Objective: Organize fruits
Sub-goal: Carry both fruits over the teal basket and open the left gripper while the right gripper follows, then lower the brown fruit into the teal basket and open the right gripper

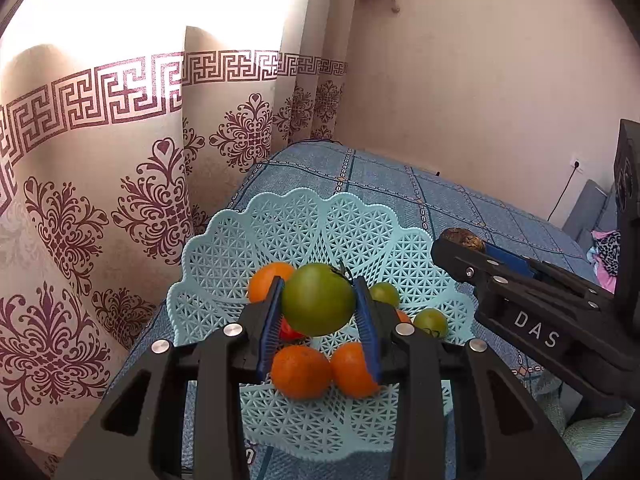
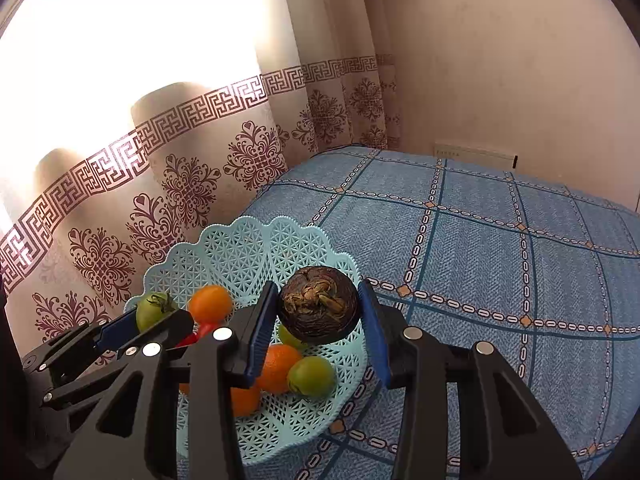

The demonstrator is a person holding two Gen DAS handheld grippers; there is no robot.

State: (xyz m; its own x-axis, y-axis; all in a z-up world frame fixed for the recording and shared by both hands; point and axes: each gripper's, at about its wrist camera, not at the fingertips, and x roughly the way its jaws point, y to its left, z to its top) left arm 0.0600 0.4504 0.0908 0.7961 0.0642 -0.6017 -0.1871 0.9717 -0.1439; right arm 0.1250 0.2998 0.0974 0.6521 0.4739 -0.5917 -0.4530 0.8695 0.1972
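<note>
Above the basket (image 1: 224, 248) on the bed (image 2: 500, 240), we hold a green tomato (image 1: 318, 299) clamped in the left tool (image 1: 320, 320) and a dark brown fruit (image 2: 319, 307) clamped in the right tool (image 2: 320, 316). Releasing from height may bounce either off the oranges (image 1: 301, 372) and over the basket rim; both tools crowd the basket and may collide.

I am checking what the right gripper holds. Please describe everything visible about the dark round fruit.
The dark round fruit is brown-black, with faint lines on its skin and a dry, yellowish, wrinkled calyx on top. It looks whole. The right gripper holds it between its blue pads, above the near right rim of the light blue basket. Nothing else touches it.
</note>
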